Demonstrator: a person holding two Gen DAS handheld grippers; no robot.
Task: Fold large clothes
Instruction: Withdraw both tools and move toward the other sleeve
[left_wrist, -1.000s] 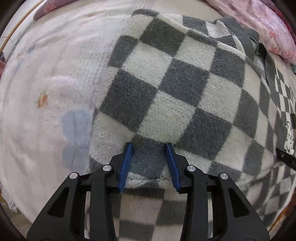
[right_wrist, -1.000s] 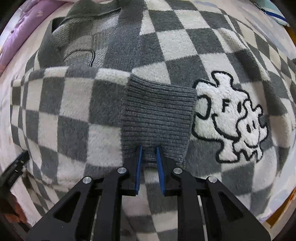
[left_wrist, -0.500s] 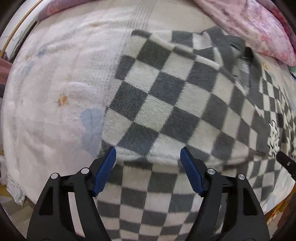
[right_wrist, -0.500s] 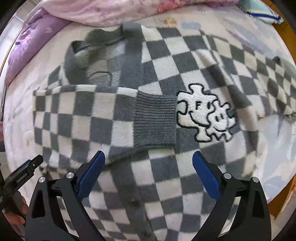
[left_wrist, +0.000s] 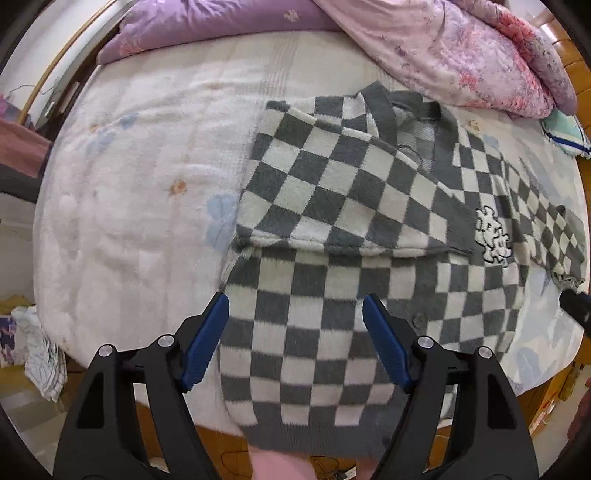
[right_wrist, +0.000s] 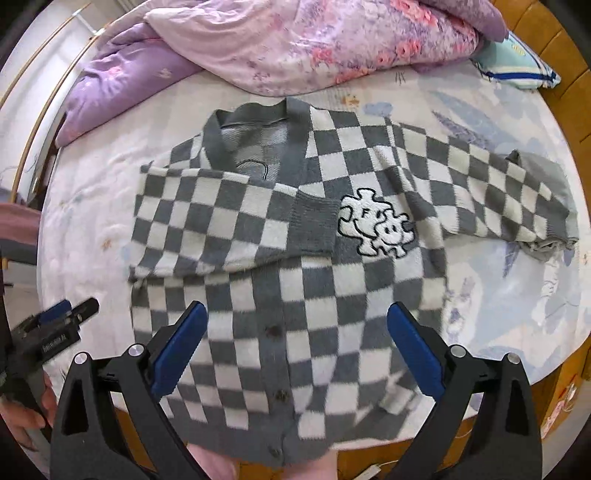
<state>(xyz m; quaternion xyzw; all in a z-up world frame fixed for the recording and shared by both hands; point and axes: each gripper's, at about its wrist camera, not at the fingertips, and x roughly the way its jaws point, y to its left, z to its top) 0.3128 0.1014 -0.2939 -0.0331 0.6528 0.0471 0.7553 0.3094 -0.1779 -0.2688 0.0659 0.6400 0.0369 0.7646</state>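
A grey-and-white checked cardigan (left_wrist: 332, 206) lies face up on the bed, its hem hanging over the near edge. One sleeve (right_wrist: 207, 221) is folded across the chest, and its grey cuff (right_wrist: 314, 225) lies beside a white cartoon patch (right_wrist: 376, 225). The other sleeve (right_wrist: 498, 192) stretches out to the right. My left gripper (left_wrist: 295, 301) hovers open high above the cardigan's lower left part. My right gripper (right_wrist: 297, 306) hangs over the button band; its jaws are opening, with nothing between them. Neither touches the cloth.
A pink floral quilt (right_wrist: 332, 40) and a purple one (right_wrist: 122, 92) are heaped at the head of the bed. A teal pillow (right_wrist: 517, 62) lies at the far right. Pale printed sheet (left_wrist: 147, 184) spreads left of the cardigan. A crumpled cloth (left_wrist: 40, 350) lies on the floor.
Both grippers let go of the folded sleeve, opened wide and rose well above the bed. The sleeve stays laid across the chest.
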